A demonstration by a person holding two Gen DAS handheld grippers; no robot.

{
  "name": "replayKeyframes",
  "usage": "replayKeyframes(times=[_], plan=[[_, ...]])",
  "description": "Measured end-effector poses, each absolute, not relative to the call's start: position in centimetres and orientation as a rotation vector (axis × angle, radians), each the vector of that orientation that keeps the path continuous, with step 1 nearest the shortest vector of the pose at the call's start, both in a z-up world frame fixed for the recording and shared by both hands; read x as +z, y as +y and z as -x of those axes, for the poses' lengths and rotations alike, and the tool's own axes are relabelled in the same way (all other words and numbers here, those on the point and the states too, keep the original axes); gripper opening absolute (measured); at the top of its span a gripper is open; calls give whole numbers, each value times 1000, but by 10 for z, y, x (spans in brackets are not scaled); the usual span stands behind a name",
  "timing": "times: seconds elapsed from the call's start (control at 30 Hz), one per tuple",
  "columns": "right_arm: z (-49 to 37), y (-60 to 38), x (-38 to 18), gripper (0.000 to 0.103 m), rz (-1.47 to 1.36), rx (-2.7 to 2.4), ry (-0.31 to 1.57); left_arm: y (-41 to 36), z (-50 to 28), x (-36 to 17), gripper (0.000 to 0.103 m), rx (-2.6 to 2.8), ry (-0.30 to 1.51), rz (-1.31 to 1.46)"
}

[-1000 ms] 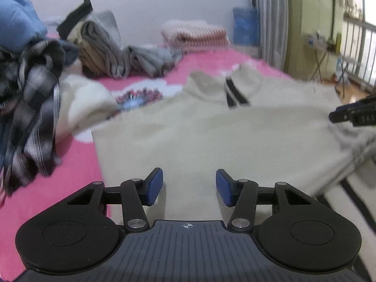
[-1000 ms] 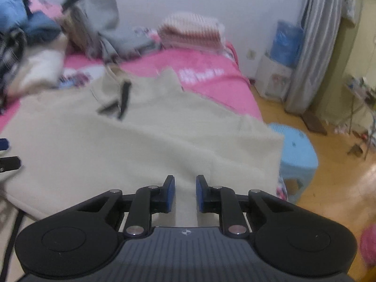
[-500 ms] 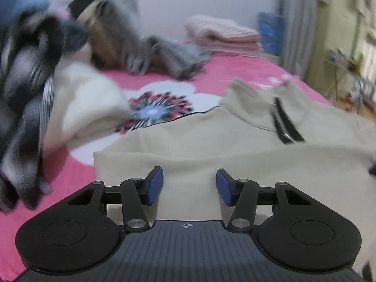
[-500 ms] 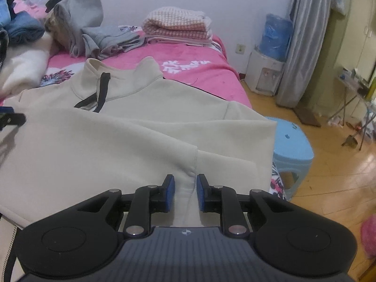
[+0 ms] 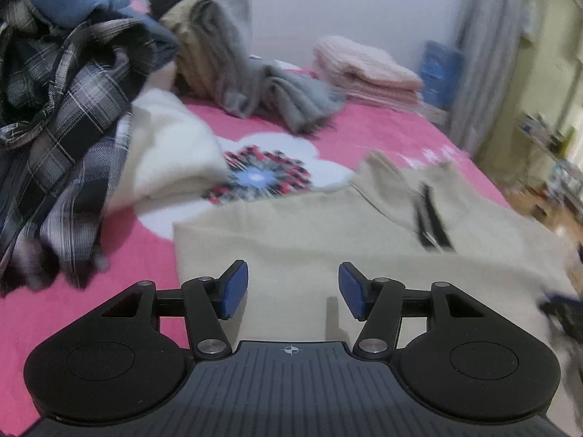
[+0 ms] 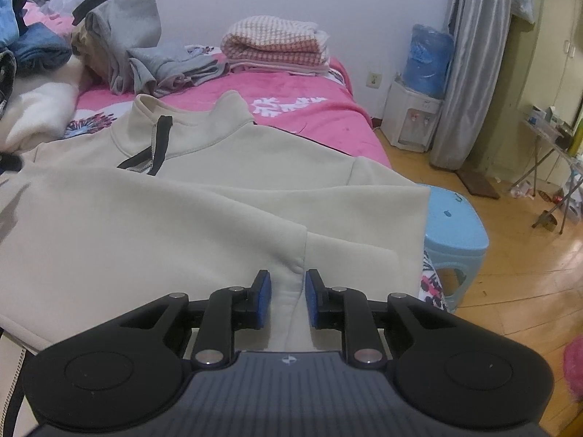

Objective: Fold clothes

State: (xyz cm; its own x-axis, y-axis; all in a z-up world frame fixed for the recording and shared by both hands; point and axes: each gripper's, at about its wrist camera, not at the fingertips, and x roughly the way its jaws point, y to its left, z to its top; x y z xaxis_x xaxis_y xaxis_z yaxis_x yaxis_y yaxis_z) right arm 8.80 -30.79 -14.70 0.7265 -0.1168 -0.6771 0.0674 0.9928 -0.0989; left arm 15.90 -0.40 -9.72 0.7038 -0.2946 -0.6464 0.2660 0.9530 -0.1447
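Your left gripper (image 5: 293, 289) is opening, empty; your right gripper (image 6: 288, 298) straddles the soft, floppy beige sweatshirt (image 6: 145, 225) unclamped; pinch that thick seam ridge.

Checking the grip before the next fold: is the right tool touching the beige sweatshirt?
Cannot tell. In the right wrist view the right tool straddles a ridge of the beige sweatshirt, but whether the pads press it is unclear.

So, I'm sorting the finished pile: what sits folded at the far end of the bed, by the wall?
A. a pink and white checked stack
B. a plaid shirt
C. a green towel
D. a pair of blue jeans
A: the pink and white checked stack lies folded there on the pink bedspread.
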Motion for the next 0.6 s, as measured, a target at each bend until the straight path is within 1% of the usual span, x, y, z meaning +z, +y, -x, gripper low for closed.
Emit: replayKeyframes(times=[0.17,0.23,0.3,0.47,0.6], plan=[[-89,-307,-147,22,72,-100,753,-24,-118,-109,57,-383,757,-94],[-92,-306,-142,23,95,-89,774,-31,-115,-121,58,-375,800,-158],[-95,-304,-135,23,113,-78,789,-33,-111,-123,58,-371,782,-185],[-90,-300,-112,23,73,-49,704,-37,-115,-120,60,-340,821,-195],[-100,-302,-133,24,43,-34,808,-42,-115,-119,62,-313,839,-213]])
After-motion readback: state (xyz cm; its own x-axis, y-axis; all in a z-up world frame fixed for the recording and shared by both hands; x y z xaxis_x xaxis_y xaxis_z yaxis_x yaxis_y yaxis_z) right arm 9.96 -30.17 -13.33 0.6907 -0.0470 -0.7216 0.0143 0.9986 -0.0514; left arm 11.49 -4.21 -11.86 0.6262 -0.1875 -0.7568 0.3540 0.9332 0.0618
